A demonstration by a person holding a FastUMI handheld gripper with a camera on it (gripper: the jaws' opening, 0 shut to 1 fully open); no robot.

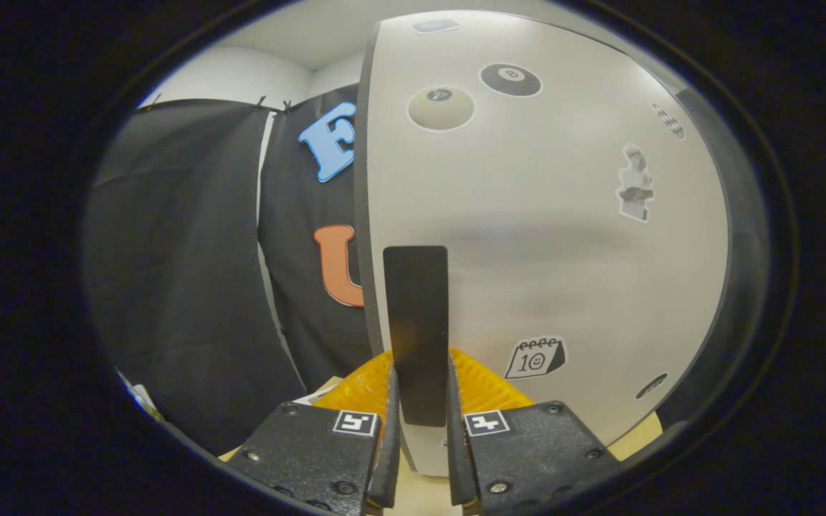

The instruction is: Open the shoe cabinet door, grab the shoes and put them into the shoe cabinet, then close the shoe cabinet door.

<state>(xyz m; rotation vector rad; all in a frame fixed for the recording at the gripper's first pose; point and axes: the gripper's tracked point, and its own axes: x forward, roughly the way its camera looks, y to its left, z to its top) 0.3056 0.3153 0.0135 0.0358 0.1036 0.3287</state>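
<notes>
The shoe cabinet door (549,236) is big and white, with stickers (536,357) on it, and it fills the space just ahead of the gripper (420,430). A flat black handle (416,315) stands upright near the door's left edge. The lower end of that handle sits right between the jaws. The jaws are nearly closed and seem to squeeze the handle from both sides, one on each side.

Something yellow and bumpy (363,390) peeks out behind the jaws, low down; I cannot tell what it is. To the left of the door hangs the black cloth wall (183,272) of the booth.

I think this is the door step, with the handle held. I cannot tell if the door is opening or closing. The next move likely needs a slow, steady swing while holding tight, so the handle does not slip out
</notes>
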